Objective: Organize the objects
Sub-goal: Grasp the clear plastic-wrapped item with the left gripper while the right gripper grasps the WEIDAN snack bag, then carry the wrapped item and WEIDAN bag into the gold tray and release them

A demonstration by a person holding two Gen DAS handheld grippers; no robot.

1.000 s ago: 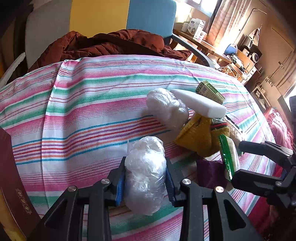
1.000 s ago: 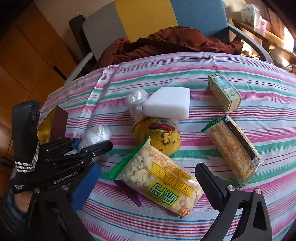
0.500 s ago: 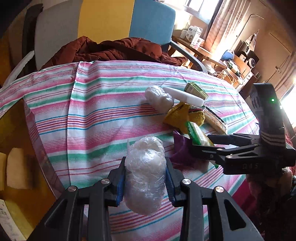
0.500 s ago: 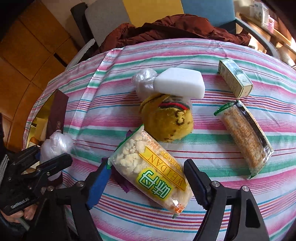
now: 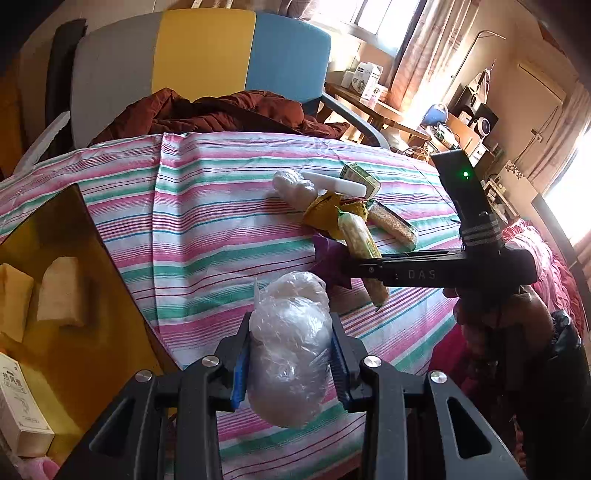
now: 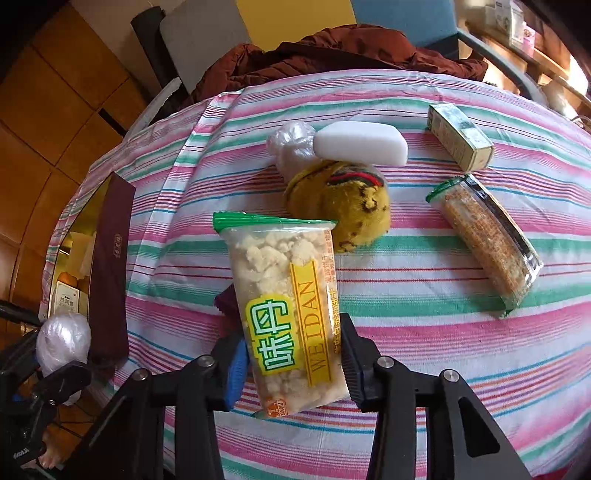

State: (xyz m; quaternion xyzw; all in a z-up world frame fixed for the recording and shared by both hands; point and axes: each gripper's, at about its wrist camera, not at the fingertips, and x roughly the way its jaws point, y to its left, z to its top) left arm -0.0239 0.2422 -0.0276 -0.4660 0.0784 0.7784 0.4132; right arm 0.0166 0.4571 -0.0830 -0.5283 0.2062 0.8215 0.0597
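Crinkled clear plastic bundle (image 5: 290,347) clamped in left gripper (image 5: 288,363), WEIDAN snack packet (image 6: 291,314) pinched by right gripper (image 6: 293,363), pink-green striped tablecloth (image 6: 424,302) spread beneath both, sunlit window (image 5: 373,14) seen ahead.

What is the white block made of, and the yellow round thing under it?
The white block looks like foam or sponge: matte, soft rounded edges, no shine. The yellow round thing looks like plush fabric: a fuzzy nap with stitched dark marks and a red stripe. A clear shiny film seems to wrap it, though that is hard to tell.
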